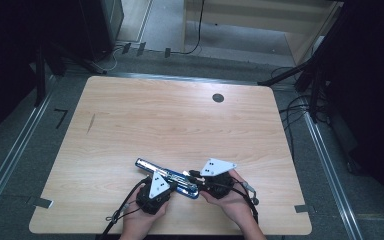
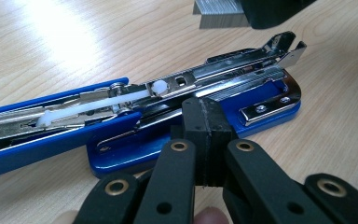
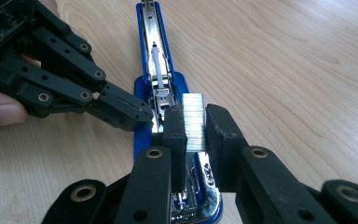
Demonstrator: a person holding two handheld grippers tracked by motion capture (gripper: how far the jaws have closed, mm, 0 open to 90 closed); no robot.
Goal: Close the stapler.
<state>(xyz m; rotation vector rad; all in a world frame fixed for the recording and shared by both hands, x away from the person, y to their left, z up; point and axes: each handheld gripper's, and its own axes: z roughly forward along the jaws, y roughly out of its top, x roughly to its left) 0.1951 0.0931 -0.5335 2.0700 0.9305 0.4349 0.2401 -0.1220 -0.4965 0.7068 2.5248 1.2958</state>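
Opened blue stapler (image 1: 167,176) lies near the table's (image 1: 180,120) front edge. Left gripper (image 2: 204,122), jaws fully closed, presses its side; right gripper (image 3: 195,128) clamps a staple strip (image 3: 193,120) (over the magazine).

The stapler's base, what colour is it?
Blue, the stapler's base shows best in the left gripper view, under the shiny metal magazine.

Bright tabletop glare, dark surroundings, sharp close-ups

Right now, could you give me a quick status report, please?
Left gripper shut, pressing on open blue stapler. Right gripper shut on staple strip, over the magazine. Nothing in the way.
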